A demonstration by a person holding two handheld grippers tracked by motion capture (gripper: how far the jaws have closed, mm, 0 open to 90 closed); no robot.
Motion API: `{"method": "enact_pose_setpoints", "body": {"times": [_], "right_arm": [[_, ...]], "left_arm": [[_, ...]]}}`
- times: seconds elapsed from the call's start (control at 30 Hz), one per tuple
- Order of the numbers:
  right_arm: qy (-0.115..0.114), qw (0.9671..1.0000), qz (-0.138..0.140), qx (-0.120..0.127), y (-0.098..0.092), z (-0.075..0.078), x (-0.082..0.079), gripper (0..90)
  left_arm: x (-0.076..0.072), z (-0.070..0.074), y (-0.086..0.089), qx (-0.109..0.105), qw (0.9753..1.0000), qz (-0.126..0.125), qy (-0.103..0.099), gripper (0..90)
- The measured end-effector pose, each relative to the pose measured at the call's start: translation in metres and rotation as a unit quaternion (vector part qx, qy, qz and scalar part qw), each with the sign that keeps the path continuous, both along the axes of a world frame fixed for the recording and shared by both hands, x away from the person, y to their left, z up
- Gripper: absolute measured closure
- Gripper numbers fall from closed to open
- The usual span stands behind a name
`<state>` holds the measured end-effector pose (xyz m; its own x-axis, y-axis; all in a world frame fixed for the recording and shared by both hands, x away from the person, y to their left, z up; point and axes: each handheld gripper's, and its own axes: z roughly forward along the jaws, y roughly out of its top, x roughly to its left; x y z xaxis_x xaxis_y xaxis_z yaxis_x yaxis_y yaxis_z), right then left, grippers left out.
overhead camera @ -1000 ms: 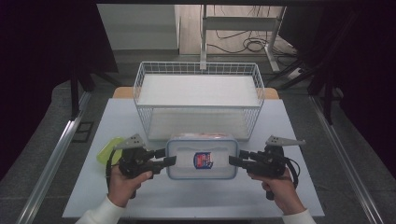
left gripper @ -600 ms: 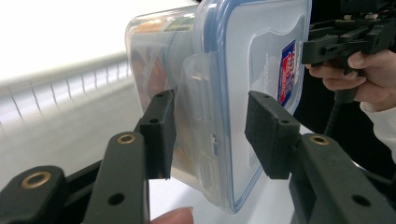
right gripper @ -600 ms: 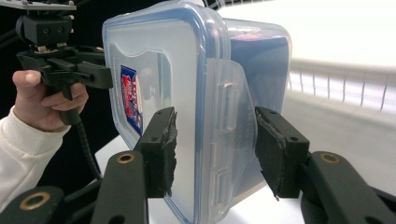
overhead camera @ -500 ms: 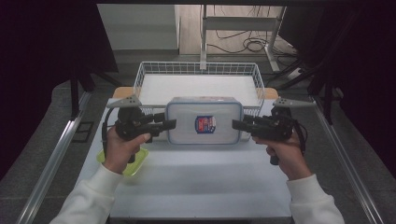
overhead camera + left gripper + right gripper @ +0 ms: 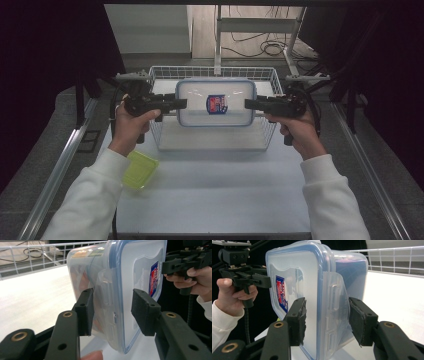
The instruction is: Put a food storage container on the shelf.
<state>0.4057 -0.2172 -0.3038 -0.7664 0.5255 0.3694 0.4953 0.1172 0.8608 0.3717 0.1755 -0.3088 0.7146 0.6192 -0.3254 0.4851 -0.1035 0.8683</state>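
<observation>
A clear, blue-rimmed box (image 5: 216, 102) with a red-blue label is held level over the basket (image 5: 265, 135), long axis crosswise, clamped endwise by left tongs (image 5: 181, 103) and right tongs (image 5: 249, 104).

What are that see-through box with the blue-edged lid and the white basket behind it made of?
The box looks like clear, glossy plastic: its walls show through and its hinged side flaps look moulded. The blue lid rim may be a rubbery seal, though that is hard to tell. The basket looks like thin metal wire with a white coating, formed in an open grid.
</observation>
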Motion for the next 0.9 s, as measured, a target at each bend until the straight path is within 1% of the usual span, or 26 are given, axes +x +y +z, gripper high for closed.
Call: {"method": "enact_pose_setpoints", "body": {"times": [0.03,0.07,0.1,0.13,0.17,0.2,0.23,0.27,0.3,0.33,0.37,0.4,0.43,0.47,0.53,0.6,0.63,0.67,0.7,0.77,0.83,0.9], "right_arm": [[0.004,1.0000,-0.002,-0.001,0.002,0.002,0.008,49.7],[0.004,1.0000,-0.002,-0.001,0.002,0.002,0.008,49.7],[0.007,1.0000,-0.005,-0.001,0.003,0.004,0.014,49.5],[0.007,1.0000,-0.005,-0.001,0.003,0.004,0.014,49.5],[0.010,0.9999,-0.005,-0.002,0.004,0.005,0.020,49.5],[0.010,0.9999,-0.005,-0.002,0.004,0.005,0.020,49.5],[0.014,0.9999,-0.006,-0.005,0.005,0.005,0.025,49.4],[0.014,0.9999,-0.006,-0.005,0.005,0.005,0.025,49.4],[0.015,0.9998,-0.008,-0.006,0.006,0.005,0.028,49.4],[0.022,0.9997,-0.010,-0.006,0.007,0.004,0.034,49.3],[0.025,0.9996,-0.011,-0.004,0.007,0.003,0.036,49.3],[0.025,0.9996,-0.011,-0.004,0.007,0.003,0.036,49.3],[0.028,0.9995,-0.014,-0.001,0.007,0.003,0.041,49.2],[0.028,0.9995,-0.014,-0.001,0.007,0.003,0.041,49.2],[0.039,0.9991,-0.018,0.003,0.007,0.002,0.045,49.0],[0.045,0.9988,-0.021,0.001,0.008,0.003,0.046,48.5],[0.049,0.9985,-0.023,0.003,0.008,0.003,0.048,48.3],[0.049,0.9985,-0.023,0.003,0.008,0.003,0.048,48.3],[0.055,0.9979,-0.029,0.014,0.008,0.001,0.050,48.2],[0.062,0.9974,-0.033,0.018,0.008,0.000,0.050,48.3],[0.065,0.9969,-0.037,0.023,0.008,0.000,0.051,48.1],[0.064,0.9968,-0.040,0.025,0.008,-0.001,0.052,48.0]], "left_arm": [[0.007,0.001,0.001,-0.002,1.0000,-0.001,0.004,53.8],[0.007,0.001,0.001,-0.002,1.0000,-0.001,0.004,53.8],[0.012,0.002,0.002,-0.002,1.0000,-0.001,0.004,53.8],[0.012,0.002,0.002,-0.002,1.0000,-0.001,0.004,53.7],[0.017,0.002,0.003,-0.004,1.0000,0.000,0.008,53.7],[0.017,0.002,0.003,-0.004,1.0000,0.000,0.008,53.7],[0.025,0.000,0.005,-0.005,0.9999,-0.002,0.014,53.7],[0.025,0.000,0.005,-0.005,0.9999,-0.002,0.014,53.7],[0.029,-0.001,0.005,-0.007,0.9998,-0.002,0.017,53.7],[0.032,-0.002,0.006,-0.008,0.9997,-0.002,0.021,53.7],[0.037,-0.004,0.006,-0.015,0.9996,-0.001,0.024,53.8],[0.037,-0.004,0.006,-0.015,0.9996,-0.001,0.024,53.7],[0.041,-0.003,0.006,-0.016,0.9995,-0.003,0.027,53.8],[0.041,-0.003,0.006,-0.016,0.9995,-0.003,0.027,53.8],[0.045,-0.001,0.007,-0.016,0.9991,-0.002,0.039,53.7],[0.046,-0.001,0.007,-0.017,0.9990,-0.004,0.041,53.9],[0.049,-0.002,0.009,-0.025,0.9985,-0.003,0.048,53.9],[0.049,-0.002,0.009,-0.025,0.9985,-0.003,0.048,53.9],[0.051,-0.002,0.010,-0.028,0.9984,-0.003,0.049,53.8],[0.053,-0.003,0.010,-0.038,0.9978,0.002,0.055,53.7],[0.055,-0.003,0.010,-0.038,0.9976,0.004,0.058,53.3],[0.056,-0.003,0.009,-0.037,0.9976,0.006,0.058,53.0]]}}
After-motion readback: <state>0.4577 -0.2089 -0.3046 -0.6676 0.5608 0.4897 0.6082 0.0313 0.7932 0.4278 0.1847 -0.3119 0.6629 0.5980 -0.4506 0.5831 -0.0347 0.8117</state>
